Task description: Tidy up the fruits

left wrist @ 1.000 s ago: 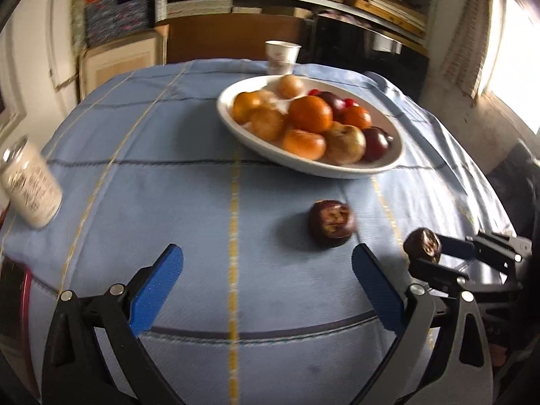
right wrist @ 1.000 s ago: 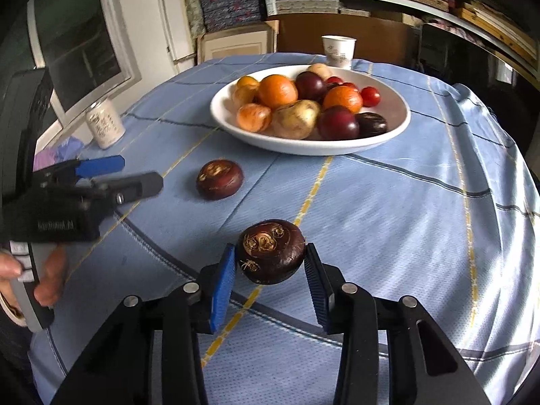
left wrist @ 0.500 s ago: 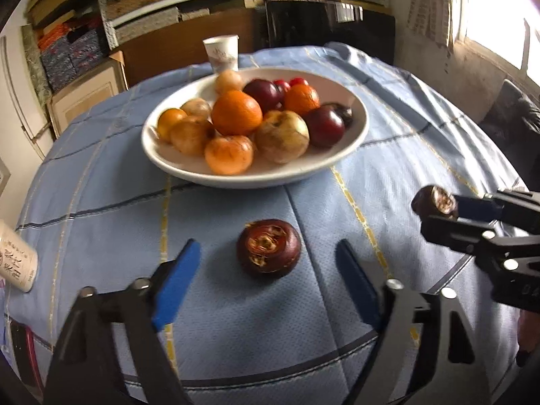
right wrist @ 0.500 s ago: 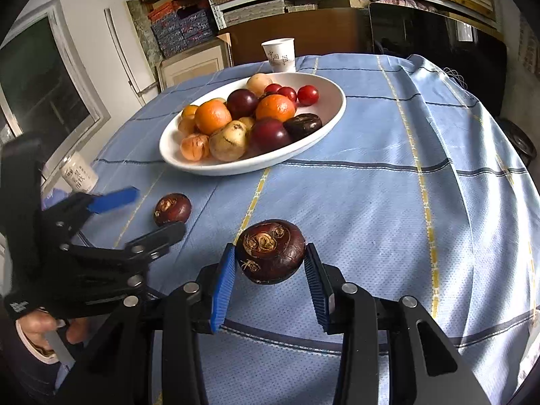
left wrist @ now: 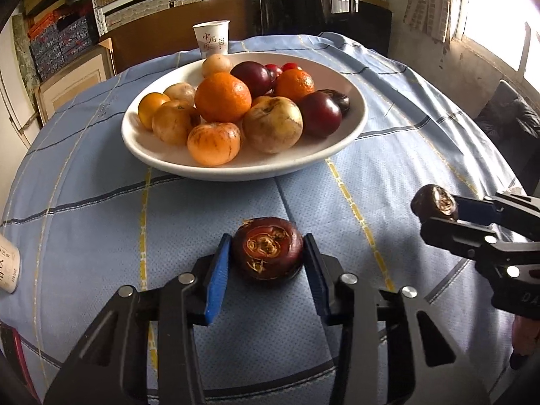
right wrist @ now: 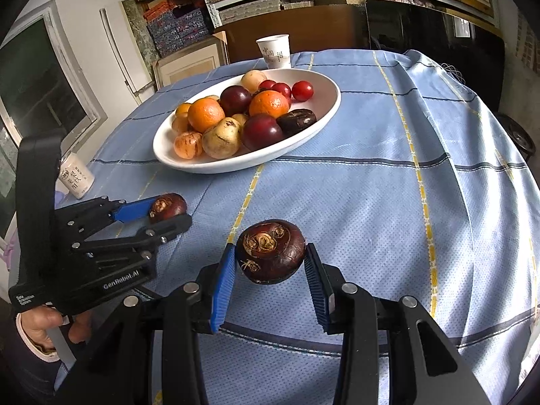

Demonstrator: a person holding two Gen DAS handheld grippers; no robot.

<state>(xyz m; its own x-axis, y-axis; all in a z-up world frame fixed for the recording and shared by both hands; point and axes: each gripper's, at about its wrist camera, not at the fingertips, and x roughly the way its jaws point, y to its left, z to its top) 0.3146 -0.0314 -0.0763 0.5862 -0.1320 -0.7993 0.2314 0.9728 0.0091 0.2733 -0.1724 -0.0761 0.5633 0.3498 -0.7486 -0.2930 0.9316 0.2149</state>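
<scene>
Already the left gripper (left wrist: 267, 256) is closing round a water chestnut (left wrist: 267, 249) on the cloth, just short of the white bowl (left wrist: 354, 128); its pads seem to touch. The right gripper (right wrist: 269, 270) holds a second chestnut (right wrist: 270, 256) aloft. Lifting early could let the rounded skin slip.

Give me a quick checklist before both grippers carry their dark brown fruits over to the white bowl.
1. Right gripper clamps its dark fruit, lifted off the cloth: ok.
2. Left gripper jaws closing around the second dark fruit; firm pad contact: cannot tell.
3. Second fruit lifted off the tablecloth: not ok.
4. White bowl has free space on its near side: ok.
5. Paper cup stands behind the bowl, clear of the path: ok.
</scene>
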